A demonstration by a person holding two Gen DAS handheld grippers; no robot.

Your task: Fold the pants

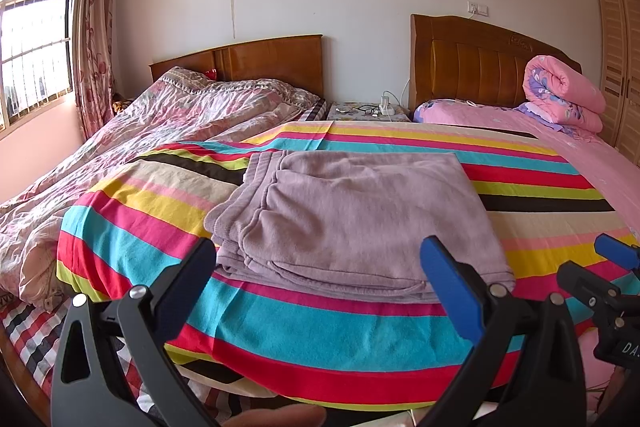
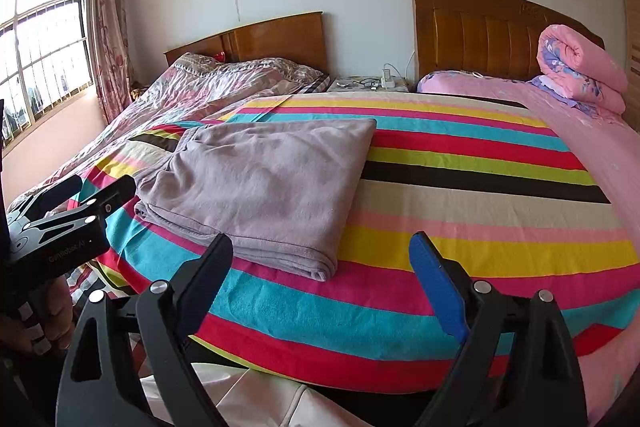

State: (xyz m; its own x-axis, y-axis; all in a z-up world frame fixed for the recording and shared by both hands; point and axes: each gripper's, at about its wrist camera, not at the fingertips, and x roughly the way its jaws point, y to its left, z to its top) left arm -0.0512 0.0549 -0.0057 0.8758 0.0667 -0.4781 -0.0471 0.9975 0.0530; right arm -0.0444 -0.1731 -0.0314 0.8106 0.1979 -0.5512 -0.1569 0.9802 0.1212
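On striped blanket: folded pants

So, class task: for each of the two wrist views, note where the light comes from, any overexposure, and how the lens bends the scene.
Left wrist view: daylight enters by the window, its panes blown out white; the striped sheet bulges like a barrel, corners vignetted black. Right wrist view: same window glare at left, the folded pants sharp and evenly lit, headboard edges curved.

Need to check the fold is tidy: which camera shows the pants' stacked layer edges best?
Left wrist view: the purple pants sit close and centred, layered hems facing the lens. The right wrist view shows the pants farther off to the left, only their near corner edges visible.
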